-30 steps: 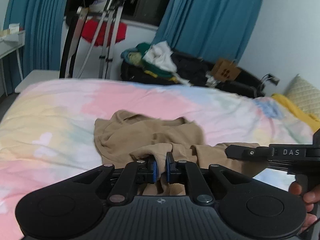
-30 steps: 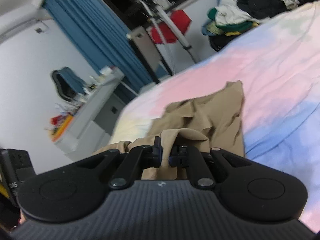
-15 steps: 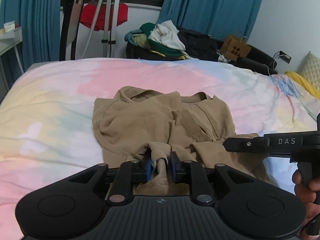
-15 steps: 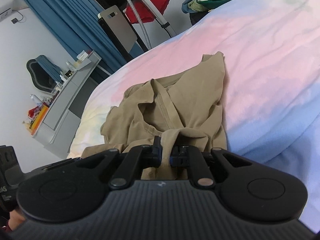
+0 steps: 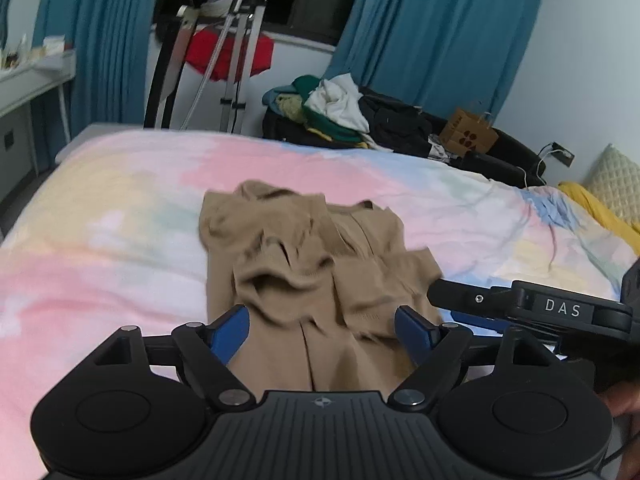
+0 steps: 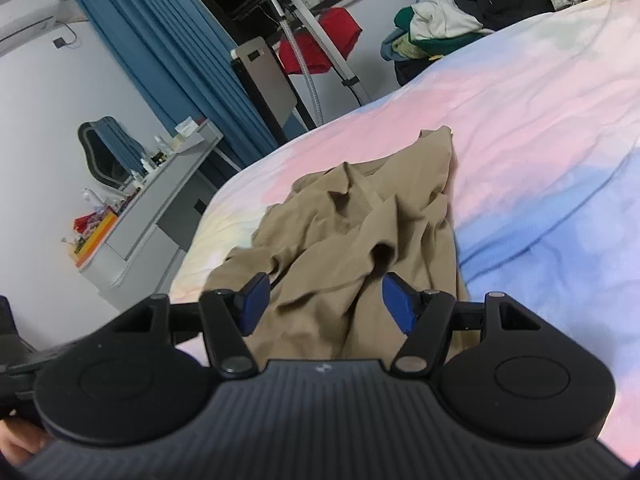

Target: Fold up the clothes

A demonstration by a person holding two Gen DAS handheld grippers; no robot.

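Note:
A tan garment (image 5: 316, 268) lies rumpled and partly folded over itself on the pastel bedspread (image 5: 120, 208). My left gripper (image 5: 322, 330) is open just above its near edge, blue pads spread wide, holding nothing. My right gripper (image 6: 326, 300) is also open over the near part of the same garment (image 6: 360, 232), empty. The right gripper's body (image 5: 532, 308) shows at the right of the left wrist view, close beside the left one.
A pile of clothes (image 5: 340, 108) on a dark seat stands beyond the bed. A metal rack with a red cloth (image 5: 232, 56) stands by the blue curtains. A grey desk (image 6: 160, 200) is left of the bed. A yellow cloth and pillow (image 5: 608, 196) lie at right.
Both grippers were shut on folds of the tan garment; both have opened and let it go. The released cloth has dropped onto the bed.

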